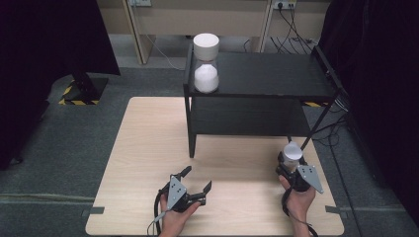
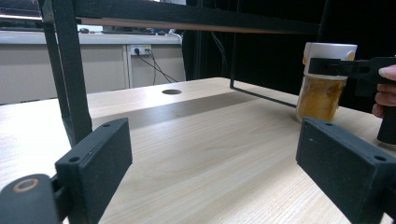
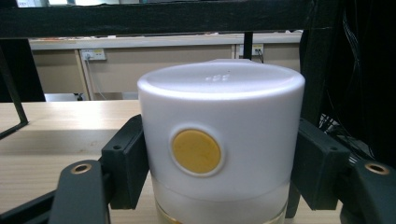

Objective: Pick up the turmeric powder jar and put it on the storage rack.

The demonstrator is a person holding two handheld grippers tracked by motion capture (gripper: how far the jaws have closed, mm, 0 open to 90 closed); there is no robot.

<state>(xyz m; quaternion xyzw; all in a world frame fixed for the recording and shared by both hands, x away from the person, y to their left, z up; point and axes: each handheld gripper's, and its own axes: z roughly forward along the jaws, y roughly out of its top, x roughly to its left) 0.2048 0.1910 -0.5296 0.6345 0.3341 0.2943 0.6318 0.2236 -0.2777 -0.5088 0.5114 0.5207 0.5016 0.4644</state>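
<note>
High view: right gripper [image 1: 291, 165] near the right edge of the table [image 1: 143, 148], clamped on the white lid of a jar [image 1: 292, 152] standing just in front of the black shelf [image 1: 276, 74]. Right gripper view: both jaws pressed against the sides of that lid, a yellow round sticker [image 3: 196, 151] facing the camera, yellowish contents just visible below. Left gripper [image 1: 193, 188] near the front edge, jaws spread wide, nothing between them. Left gripper view: bare tabletop between the pads, jar [image 2: 327, 84] with yellow powder off to the right. Second white-lidded jar [image 1: 206, 63] at the left end of the shelf top, holding white powder.
</note>
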